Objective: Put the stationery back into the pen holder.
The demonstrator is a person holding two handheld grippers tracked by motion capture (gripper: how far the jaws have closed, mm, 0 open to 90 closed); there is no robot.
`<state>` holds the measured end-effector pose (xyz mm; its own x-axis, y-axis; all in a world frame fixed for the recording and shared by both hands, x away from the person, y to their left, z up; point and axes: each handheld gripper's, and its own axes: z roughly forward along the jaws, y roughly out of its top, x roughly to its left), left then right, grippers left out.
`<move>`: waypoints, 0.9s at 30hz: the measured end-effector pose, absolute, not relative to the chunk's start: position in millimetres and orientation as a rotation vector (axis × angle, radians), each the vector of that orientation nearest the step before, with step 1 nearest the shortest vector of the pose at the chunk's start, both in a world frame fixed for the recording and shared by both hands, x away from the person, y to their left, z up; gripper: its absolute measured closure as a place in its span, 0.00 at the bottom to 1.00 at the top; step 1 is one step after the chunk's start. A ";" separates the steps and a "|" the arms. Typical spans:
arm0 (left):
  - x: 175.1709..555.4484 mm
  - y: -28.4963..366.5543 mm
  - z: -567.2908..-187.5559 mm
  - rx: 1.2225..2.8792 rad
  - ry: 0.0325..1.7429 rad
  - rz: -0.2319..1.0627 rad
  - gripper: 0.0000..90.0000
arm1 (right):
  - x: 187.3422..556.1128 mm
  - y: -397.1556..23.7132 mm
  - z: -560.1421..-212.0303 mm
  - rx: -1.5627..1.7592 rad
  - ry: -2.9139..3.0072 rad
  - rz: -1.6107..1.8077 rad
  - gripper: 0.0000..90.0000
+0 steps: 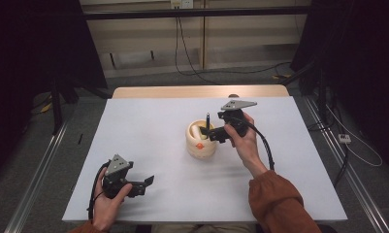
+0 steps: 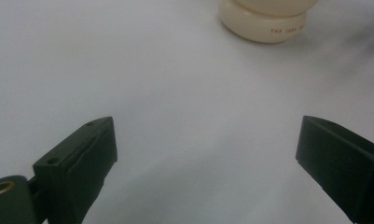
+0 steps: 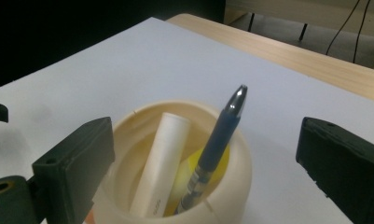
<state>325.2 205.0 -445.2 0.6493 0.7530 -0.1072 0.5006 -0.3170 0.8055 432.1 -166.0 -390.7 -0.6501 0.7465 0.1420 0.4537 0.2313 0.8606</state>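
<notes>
My right tongs (image 1: 216,133) hang at the centre of the high view, just right of the cream pot (image 1: 200,141), jaws wide and gripping nothing. In the right gripper view those jaws stand at the lower left and lower right corners with the pot's mouth (image 3: 175,158) between and below them. Inside the pot a dark blue pen (image 3: 217,144) leans toward the upper right, its silvery tip rising above the rim, free of both jaws. Next to it on the left stands a white tube (image 3: 161,161), and something yellow (image 3: 222,161) lies behind the pen.

My left tongs (image 1: 141,184) sit at the lower left of the high view, well apart from the pot, low over the white bench (image 1: 158,121). Their jaws are wide too, with bare bench between them. In the left gripper view the pot's base (image 2: 264,23) shows at the top edge, right of centre, with small red lettering too small to read.
</notes>
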 end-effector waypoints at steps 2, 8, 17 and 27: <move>325.0 204.8 -445.5 1.990 0.975 0.364 0.06 | 428.8 -167.2 -391.4 1.112 2.200 1.372 0.06; 325.1 205.2 -445.4 1.985 0.976 0.361 0.06 | 422.0 -174.3 -388.6 1.111 2.157 1.353 0.06; 324.9 204.8 -445.1 1.987 0.975 0.364 0.06 | 408.5 -181.9 -386.7 1.105 2.124 1.324 0.07; 324.4 205.1 -444.6 1.982 0.977 0.368 0.06 | 396.8 -191.7 -390.2 1.121 2.096 1.314 0.07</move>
<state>324.4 205.1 -444.6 0.6482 0.7540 -0.1064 0.4965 -0.3126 0.8098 396.8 -191.7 -390.2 -0.5849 0.8086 0.0629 0.4090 0.2271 0.8838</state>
